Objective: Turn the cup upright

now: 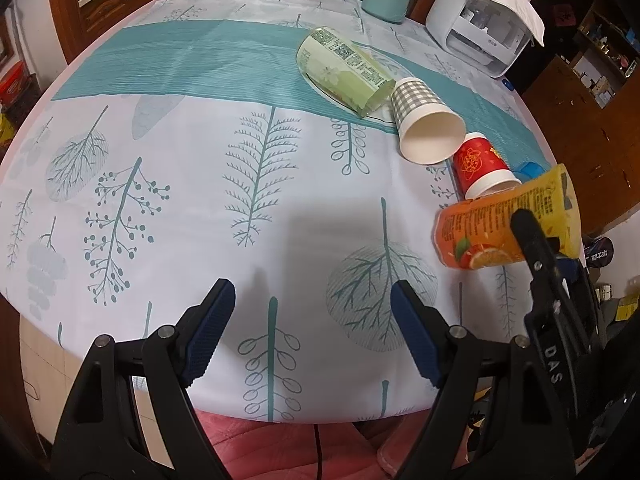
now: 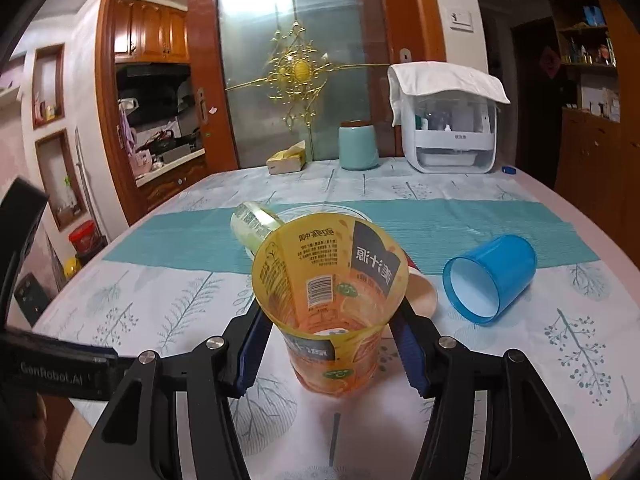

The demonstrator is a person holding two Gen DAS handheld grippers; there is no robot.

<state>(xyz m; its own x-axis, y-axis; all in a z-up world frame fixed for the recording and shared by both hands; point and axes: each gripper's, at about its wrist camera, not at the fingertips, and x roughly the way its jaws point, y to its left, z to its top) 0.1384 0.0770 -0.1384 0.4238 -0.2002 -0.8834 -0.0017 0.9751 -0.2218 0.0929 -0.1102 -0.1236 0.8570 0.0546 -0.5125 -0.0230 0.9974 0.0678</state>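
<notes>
At the lower centre of the right wrist view, your right gripper [image 2: 332, 344] is clamped on the orange cup [image 2: 332, 312], one blue pad on each side of its lower wall. The mouth faces up and toward the camera, so you look down into it; that hold suggests the cup is being brought mouth-up. In the left wrist view the same cup [image 1: 508, 228] appears at the right edge, leaning well over, with the right gripper's black finger across it. Whether its base touches the tablecloth [image 2: 520, 344] you cannot tell from either view.

Your left gripper [image 1: 312, 328] hangs at the bottom of its frame with its fingers spread wide and nothing between them, above the leaf-print cloth, clear of the work.

Other cups lie on their sides: the blue cup [image 2: 490, 280] at right of centre in the right view, and in the left view the checked cup [image 1: 428, 120], the red cup [image 1: 484, 168] just below it, and the green cup [image 1: 344, 68] resting partly on a plate. My judgement: level the orange cup before you let go, since a tilted release near the red cup could topple it.
</notes>
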